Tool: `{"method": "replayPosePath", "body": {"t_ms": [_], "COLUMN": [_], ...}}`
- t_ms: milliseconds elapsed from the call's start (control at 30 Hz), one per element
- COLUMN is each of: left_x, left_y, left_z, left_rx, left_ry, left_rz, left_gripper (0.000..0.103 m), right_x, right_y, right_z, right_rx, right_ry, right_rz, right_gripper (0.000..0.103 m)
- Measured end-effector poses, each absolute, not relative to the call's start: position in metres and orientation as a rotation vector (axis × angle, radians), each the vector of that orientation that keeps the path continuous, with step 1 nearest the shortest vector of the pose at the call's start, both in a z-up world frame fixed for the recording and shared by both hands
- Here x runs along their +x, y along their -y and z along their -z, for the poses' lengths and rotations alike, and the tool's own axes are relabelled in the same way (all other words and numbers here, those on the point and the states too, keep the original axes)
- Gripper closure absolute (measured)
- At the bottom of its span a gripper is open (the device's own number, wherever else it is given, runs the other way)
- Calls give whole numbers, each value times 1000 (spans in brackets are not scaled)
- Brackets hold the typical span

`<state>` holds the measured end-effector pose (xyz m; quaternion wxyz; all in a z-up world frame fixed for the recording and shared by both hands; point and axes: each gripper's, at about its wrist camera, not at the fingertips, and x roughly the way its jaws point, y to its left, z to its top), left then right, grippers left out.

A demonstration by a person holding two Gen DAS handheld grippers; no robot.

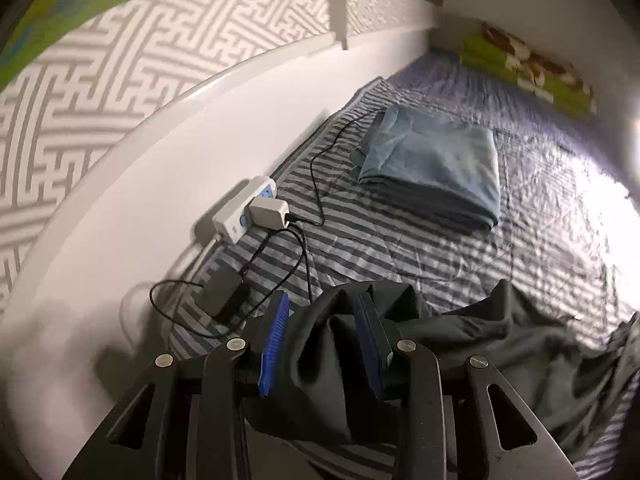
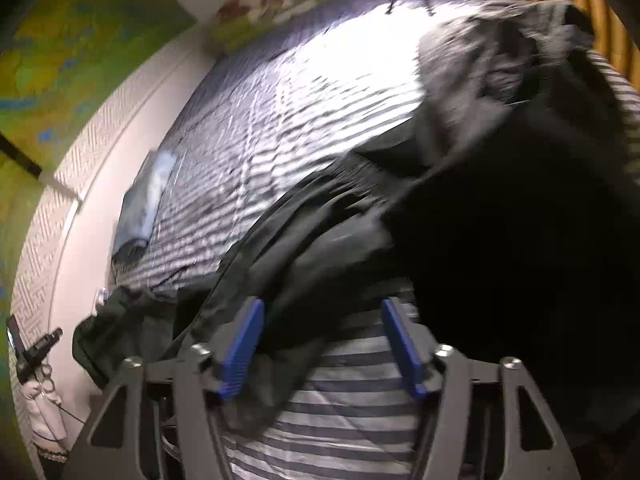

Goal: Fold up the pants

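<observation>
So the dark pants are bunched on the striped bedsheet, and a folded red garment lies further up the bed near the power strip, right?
Not quite: the folded garment is blue, not red, as the left wrist view shows. The rest holds: dark pants bunched on the striped bedsheet, power strip nearby.

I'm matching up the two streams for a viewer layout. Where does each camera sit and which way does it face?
Left wrist: on the left gripper, angled down across the striped bed sheet toward the white wall, the power strip and a folded blue cloth; its open fingers straddle the dark pants.
Right wrist: on the right gripper, angled down along the bed; open fingers, with dark fabric between them.
Shared: the sheet, the pants, the blue cloth.
</observation>
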<state>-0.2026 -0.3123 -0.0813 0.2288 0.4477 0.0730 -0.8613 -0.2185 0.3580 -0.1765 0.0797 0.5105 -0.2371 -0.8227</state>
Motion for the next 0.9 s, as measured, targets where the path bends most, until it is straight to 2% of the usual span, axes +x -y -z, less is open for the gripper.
{"method": "replayPosePath", "body": {"t_ms": [33, 100, 300, 333, 367, 433, 467, 500, 533, 567, 667, 800, 867, 900], "left_x": [-198, -189, -183, -184, -185, -188, -190, -193, -195, -197, -200, -202, -201, -199], "left_y": [318, 330, 356, 360, 363, 369, 370, 369, 368, 367, 352, 324, 298, 279], "left_z": [79, 78, 104, 112, 119, 137, 145, 152, 159, 164, 165, 149, 140, 136], "left_rx": [1222, 1206, 1289, 1315, 1334, 1364, 1376, 1383, 1408, 1425, 1420, 1431, 1472, 1510], "left_ry": [-231, -275, -359, -384, -409, -458, -468, -469, -468, -470, -399, -442, -518, -539], "left_rz": [2365, 2352, 2332, 2323, 2315, 2294, 2286, 2281, 2266, 2261, 2301, 2438, 2549, 2622], "left_gripper": [60, 45, 29, 29, 29, 29, 33, 56, 72, 93, 100, 100, 100, 96], "right_x": [-225, -242, -274, -278, -281, -286, -286, -285, -285, -285, -283, -275, -270, -266], "right_y": [-346, -324, -280, -275, -265, -254, -251, -251, -253, -256, -282, -345, -377, -395], "right_z": [182, 197, 227, 228, 227, 222, 214, 204, 194, 181, 139, 89, 69, 60], "right_rx": [1551, 1634, 1723, 1717, 1701, 1687, 1660, 1625, 1594, 1553, 1436, 1323, 1289, 1274], "right_ry": [674, 604, 586, 578, 549, 504, 490, 469, 448, 417, 316, 293, 265, 243], "right_rz": [2446, 2435, 2368, 2360, 2353, 2325, 2343, 2379, 2415, 2468, 2658, 2905, 3032, 3106], "right_gripper": [37, 37, 37, 45, 72, 100, 100, 100, 100, 100, 101, 101, 101, 101]}}
